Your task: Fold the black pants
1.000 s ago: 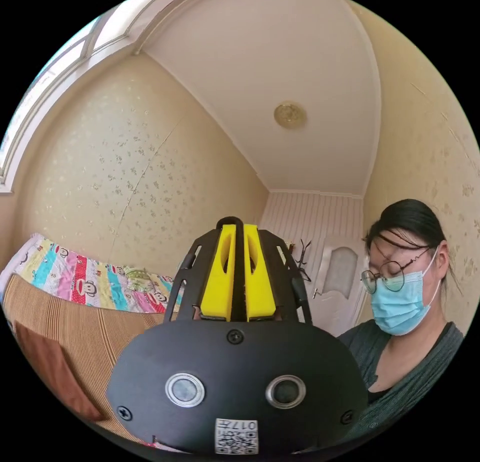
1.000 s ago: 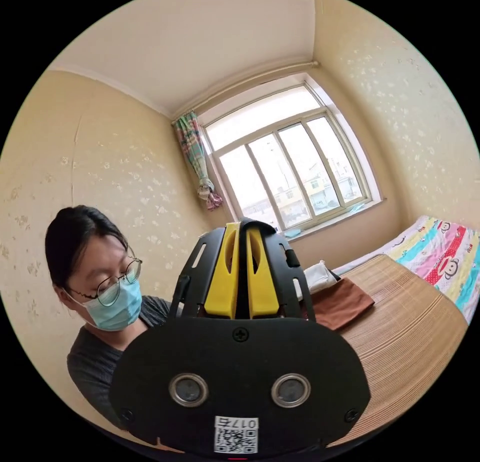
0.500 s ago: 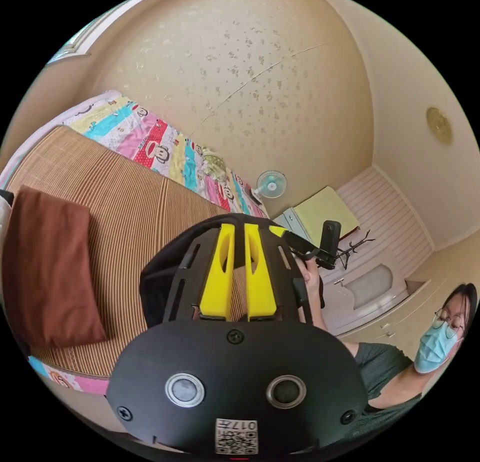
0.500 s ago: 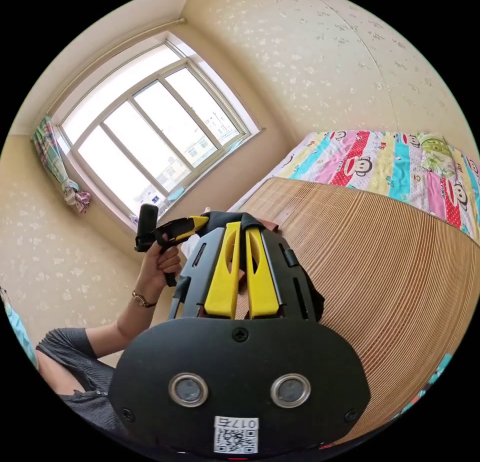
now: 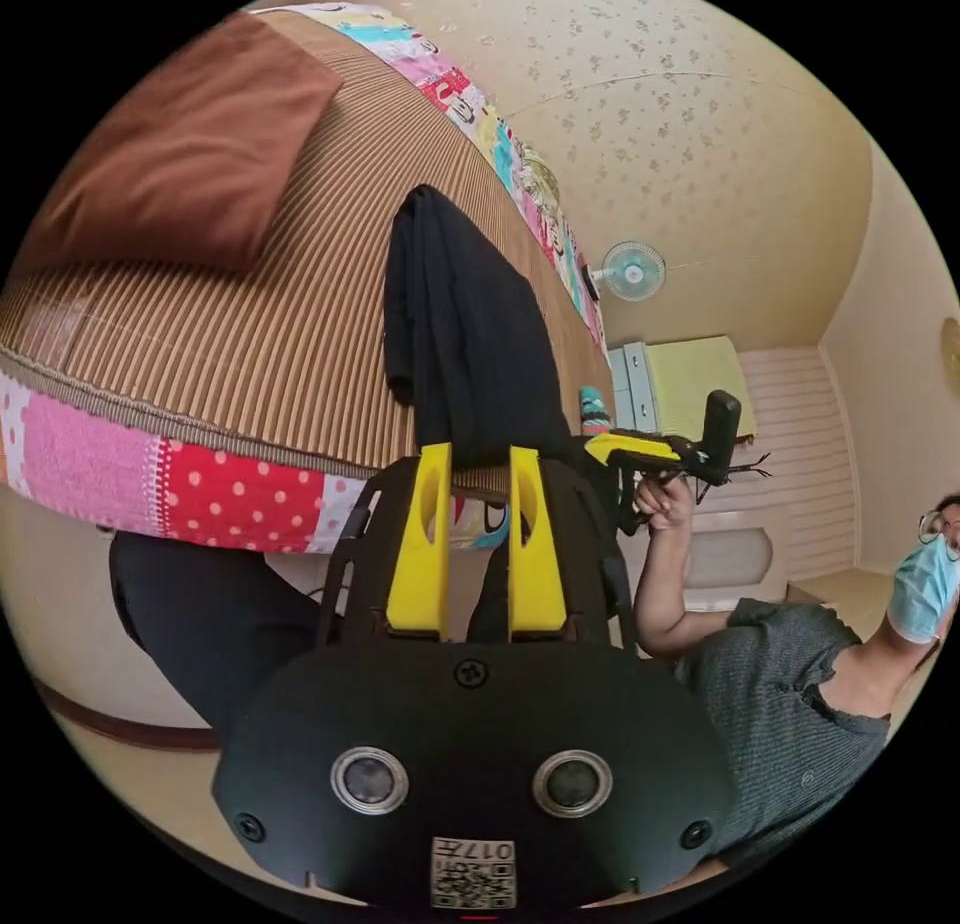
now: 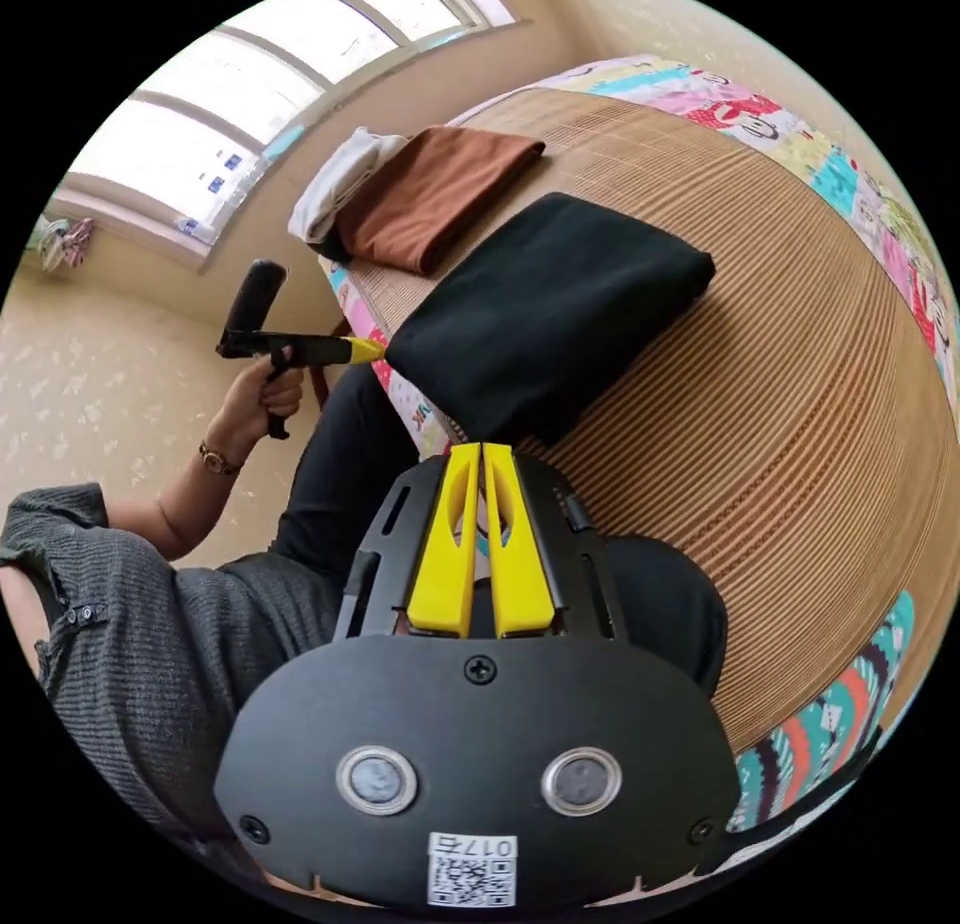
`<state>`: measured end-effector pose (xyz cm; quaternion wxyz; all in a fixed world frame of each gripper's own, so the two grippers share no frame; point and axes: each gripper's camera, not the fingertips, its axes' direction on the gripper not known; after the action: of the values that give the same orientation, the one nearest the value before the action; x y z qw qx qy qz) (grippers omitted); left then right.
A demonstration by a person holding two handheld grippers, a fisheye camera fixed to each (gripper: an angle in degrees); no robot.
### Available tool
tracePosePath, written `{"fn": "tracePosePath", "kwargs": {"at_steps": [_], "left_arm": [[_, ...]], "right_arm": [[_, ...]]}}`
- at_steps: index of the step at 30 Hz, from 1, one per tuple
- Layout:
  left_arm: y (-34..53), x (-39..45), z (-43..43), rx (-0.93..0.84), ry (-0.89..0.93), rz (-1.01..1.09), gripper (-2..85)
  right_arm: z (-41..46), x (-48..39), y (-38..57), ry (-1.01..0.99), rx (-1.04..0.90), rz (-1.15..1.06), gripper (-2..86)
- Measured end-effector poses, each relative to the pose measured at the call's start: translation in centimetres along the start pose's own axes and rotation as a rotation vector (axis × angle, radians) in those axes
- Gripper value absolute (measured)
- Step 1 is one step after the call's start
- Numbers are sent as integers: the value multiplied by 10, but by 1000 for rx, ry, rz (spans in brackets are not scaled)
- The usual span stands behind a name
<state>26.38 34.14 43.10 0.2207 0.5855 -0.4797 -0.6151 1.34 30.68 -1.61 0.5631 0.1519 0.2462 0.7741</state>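
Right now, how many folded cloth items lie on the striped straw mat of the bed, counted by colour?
Black folded pants: 1
Brown folded cloth: 1
White folded cloth, beside the brown one: 1
Total: 3, all on the striped straw mat.

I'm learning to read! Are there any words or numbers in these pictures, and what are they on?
Left sticker, on the black body of the left tongs: a code square and a few tiny characters, too small to read surely.
Right sticker, on the right tongs: the same kind, too small to read.
Bedsheet: cartoon pictures; any letters are too blurred to read.
Nothing else bears text.
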Motion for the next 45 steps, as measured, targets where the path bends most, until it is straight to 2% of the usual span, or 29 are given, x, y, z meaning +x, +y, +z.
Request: {"fn": "tracePosePath", "kwargs": {"at_steps": [3,5,8,10,13,16,18,19,20,24,27,33,41,45], "left_arm": [[-20,5,-19,80,36,45,112],[-41,9,-23,124,56,66,138],[-84,9,-4,125,-2,76,175],[-109,5,20,101,-104,54,193],[-124,1,46,43,-139,23,196],[-122,1,58,20,-182,-15,182],[-119,3,59,21,-212,-6,172],[-116,2,59,24,-209,-17,170],[-114,2,59,28,-205,-23,168],[-100,-4,55,32,-167,-39,143],[-81,-5,41,32,-140,-70,112],[-39,-4,-17,133,-40,-110,85],[-29,42,-139,327,-125,-15,79],[-78,66,-215,375,-342,91,92]], "right_arm": [[-27,27,-11,-21,165,140,70],[-39,62,-34,-142,254,261,159],[-13,103,-76,-182,190,397,196],[13,120,-95,-167,147,479,201],[53,136,-110,-154,55,569,206],[58,139,-100,-184,110,608,194],[62,140,-93,-279,114,597,173],[70,143,-87,-390,121,596,169],[73,143,-78,-403,147,611,162],[76,124,-65,-305,185,579,134],[74,86,-64,-215,141,486,97],[50,31,-47,-498,340,332,36],[4,-65,-100,-604,449,123,28],[-8,-99,-149,-613,527,110,30]]}}
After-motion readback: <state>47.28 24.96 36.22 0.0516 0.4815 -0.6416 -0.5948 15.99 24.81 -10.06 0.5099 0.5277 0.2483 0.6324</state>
